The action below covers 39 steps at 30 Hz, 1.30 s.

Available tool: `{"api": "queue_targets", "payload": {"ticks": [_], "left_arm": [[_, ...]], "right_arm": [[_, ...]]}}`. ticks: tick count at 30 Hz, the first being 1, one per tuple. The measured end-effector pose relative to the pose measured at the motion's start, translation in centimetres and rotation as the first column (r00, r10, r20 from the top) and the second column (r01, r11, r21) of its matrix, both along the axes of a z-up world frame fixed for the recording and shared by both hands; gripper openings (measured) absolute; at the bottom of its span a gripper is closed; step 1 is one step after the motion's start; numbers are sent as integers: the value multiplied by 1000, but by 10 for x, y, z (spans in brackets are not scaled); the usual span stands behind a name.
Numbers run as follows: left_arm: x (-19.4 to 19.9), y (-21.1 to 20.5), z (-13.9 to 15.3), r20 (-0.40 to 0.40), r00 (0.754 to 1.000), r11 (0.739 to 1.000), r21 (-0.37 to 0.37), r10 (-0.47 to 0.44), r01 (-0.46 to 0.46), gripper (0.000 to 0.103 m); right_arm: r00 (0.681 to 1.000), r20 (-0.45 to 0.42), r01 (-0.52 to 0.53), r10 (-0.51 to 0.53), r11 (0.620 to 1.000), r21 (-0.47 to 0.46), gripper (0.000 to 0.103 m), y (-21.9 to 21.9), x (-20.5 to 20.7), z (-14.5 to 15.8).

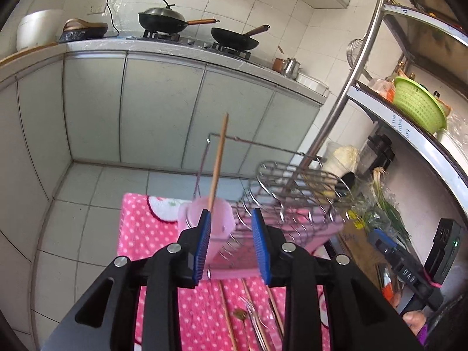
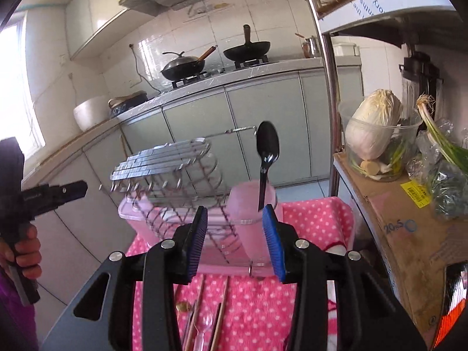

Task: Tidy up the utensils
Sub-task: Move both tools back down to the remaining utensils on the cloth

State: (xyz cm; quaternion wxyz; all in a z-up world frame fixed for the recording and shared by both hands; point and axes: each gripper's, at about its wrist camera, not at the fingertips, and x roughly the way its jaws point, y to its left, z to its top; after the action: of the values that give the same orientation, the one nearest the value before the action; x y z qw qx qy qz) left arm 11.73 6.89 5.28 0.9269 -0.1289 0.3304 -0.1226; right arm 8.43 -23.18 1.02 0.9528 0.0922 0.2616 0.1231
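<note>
From my left wrist I see my left hand-held gripper (image 1: 231,234) released, with nothing between the blue pads (image 1: 204,244). Just ahead of it stands a pink cup (image 1: 218,222) at the end of the wire rack (image 1: 295,193), and one chopstick (image 1: 218,162) stands in this cup, leaning a little. On the pink cloth (image 1: 146,234) below me lie more chopsticks (image 1: 226,313), a clear fork (image 1: 253,318) and a small gold spoon (image 1: 240,314).

From my right wrist, my right hand-held gripper (image 2: 235,235) is also released and empty. A second pink cup (image 2: 253,213) is just before it, with a black spoon (image 2: 266,152) standing inside, bowl up. My left hand-held gripper (image 2: 73,190) shows at the left edge, well apart from the rack (image 2: 169,169). On the cloth (image 2: 316,219) lie chopsticks (image 2: 222,304) and a clear spoon (image 2: 203,326).

I judge the next step is to fetch one more utensil from the cloth. To do it well, I should bring the jaws down across the thin shaft, pinch near the middle so it does not swing, and keep chopsticks for the left cup and spoons for the right. I must not knock the cups; they look light.
</note>
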Motion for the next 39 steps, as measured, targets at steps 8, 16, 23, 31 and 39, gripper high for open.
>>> {"api": "queue_targets", "payload": {"ticks": [8,16,23,31,39], "left_arm": [[-45,-10,-28,-45,999,1000,-25,4,-5,28],[-57,-24,-54,-115,993,1000,-7,-23,22,28],[-23,-39,-110,-284,956,997,-5,-77,79,23],[27,-51,-176,-448,893,996,53,-45,77,15],[49,-65,-217,-531,847,992,107,5,61,8]], "right_arm": [[999,-45,-21,23,999,27,47,6,-30,-20],[998,-4,-68,67,995,-78,58,27,-59,-14],[978,-206,-33,33,999,3,58,11,-32,-50],[926,-369,-41,79,993,108,45,8,1,-92],[886,-448,-68,118,990,127,33,15,24,-120]]}}
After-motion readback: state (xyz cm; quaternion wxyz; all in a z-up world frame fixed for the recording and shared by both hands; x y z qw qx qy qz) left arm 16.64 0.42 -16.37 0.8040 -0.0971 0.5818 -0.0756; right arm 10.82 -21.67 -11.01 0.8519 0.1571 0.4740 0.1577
